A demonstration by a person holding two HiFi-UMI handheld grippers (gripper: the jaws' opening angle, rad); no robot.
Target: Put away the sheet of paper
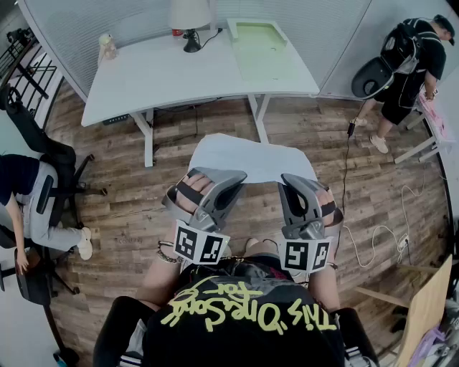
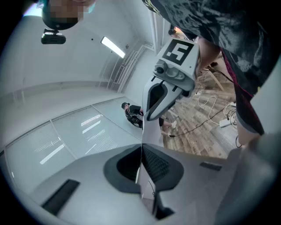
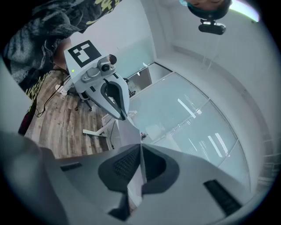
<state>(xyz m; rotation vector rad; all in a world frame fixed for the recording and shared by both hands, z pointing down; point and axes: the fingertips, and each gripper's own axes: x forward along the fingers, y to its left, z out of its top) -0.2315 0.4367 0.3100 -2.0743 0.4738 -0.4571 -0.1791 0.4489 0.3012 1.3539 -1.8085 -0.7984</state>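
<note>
The sheet of paper (image 1: 251, 154) is held in the air in front of the person, above the wooden floor (image 1: 129, 208) and well short of the white worktop (image 1: 179, 72) ahead. Its near edge is gripped at two places. The left tool (image 1: 228, 183) is clenched on the near left part of the sheet, and the right tool (image 1: 295, 188) is clenched on the near right part, so that the paper is stretched between them and extends away from the person. In the left gripper view the jaws of the left tool (image 2: 141, 147) are seen pressed together on the paper (image 2: 151, 132), which is viewed edge-on and runs to the right tool (image 2: 169, 83) across from it. In the right gripper view the jaws of the right tool (image 3: 140, 147) are likewise closed on the thin edge of the sheet (image 3: 131, 132), with the left tool (image 3: 109, 88) seen at its far end. On the worktop a lamp (image 1: 190, 21) is placed near the back edge, a pale green tray (image 1: 262, 46) is set to its right, and a small figure (image 1: 107, 46) stands at the left. A seated person (image 1: 29, 193) is seen at the left edge of the head view, and a second person (image 1: 405, 64) is seen at the upper right. A white cable (image 1: 373, 233) lies on the floor at the right.
</note>
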